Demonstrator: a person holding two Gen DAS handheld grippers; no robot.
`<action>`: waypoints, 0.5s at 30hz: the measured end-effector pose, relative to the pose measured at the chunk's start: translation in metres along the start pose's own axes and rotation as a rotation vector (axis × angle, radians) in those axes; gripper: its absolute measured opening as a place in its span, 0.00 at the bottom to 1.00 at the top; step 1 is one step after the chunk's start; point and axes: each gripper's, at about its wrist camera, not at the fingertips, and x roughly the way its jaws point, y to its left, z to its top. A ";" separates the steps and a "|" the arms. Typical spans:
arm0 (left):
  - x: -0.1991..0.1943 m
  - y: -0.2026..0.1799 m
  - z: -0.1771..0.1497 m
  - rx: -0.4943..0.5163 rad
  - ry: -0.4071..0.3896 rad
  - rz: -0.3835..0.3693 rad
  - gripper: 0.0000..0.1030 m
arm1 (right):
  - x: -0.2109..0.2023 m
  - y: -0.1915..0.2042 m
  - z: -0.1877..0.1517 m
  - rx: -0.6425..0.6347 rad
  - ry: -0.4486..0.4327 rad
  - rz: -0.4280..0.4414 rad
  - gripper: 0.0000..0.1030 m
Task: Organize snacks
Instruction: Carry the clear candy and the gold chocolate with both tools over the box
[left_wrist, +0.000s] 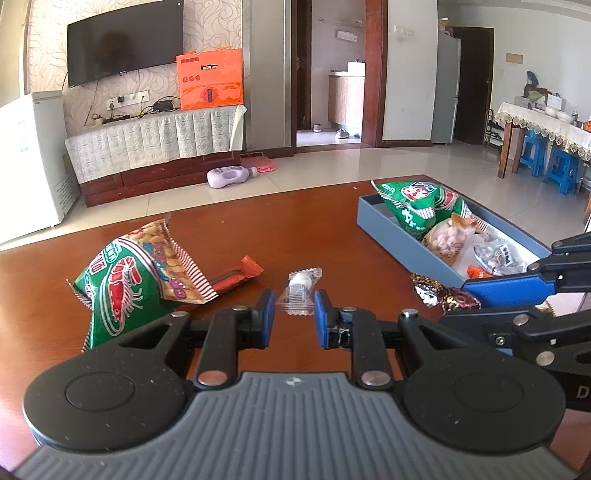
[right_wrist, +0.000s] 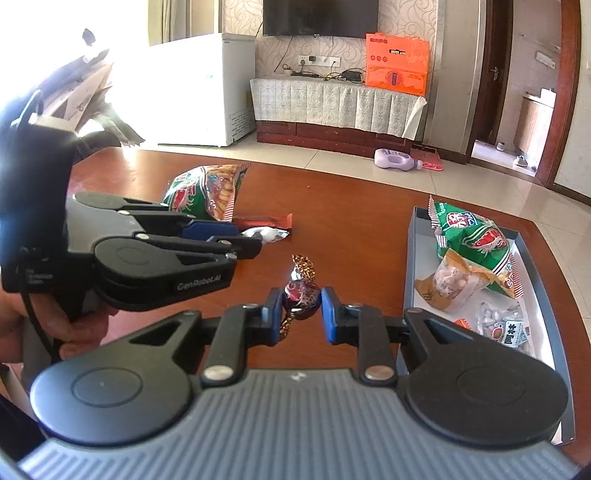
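- Left gripper: jaws pinched on a clear-wrapped sweet, whose long axis runs straight away from the fingers.
- Right gripper: jaws clamped on a foil-wrapped chocolate, twisted end pointing forward.
- Blue tray: lies to the right, nearer the right gripper, already holding snacks.

Left gripper and right gripper, fingers closed, side by side.

left wrist: table viewed closely along the fingers, angled downward | right wrist: likewise | shared: blue tray right of fingers, green bag left
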 end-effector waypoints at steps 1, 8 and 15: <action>0.000 -0.002 0.001 0.002 -0.002 -0.002 0.26 | -0.001 0.000 0.001 0.000 -0.001 -0.001 0.25; -0.003 -0.016 0.009 0.004 -0.021 -0.030 0.26 | -0.009 -0.005 -0.002 0.009 -0.007 -0.019 0.25; -0.003 -0.036 0.017 0.019 -0.037 -0.062 0.26 | -0.019 -0.017 -0.005 0.023 -0.013 -0.043 0.25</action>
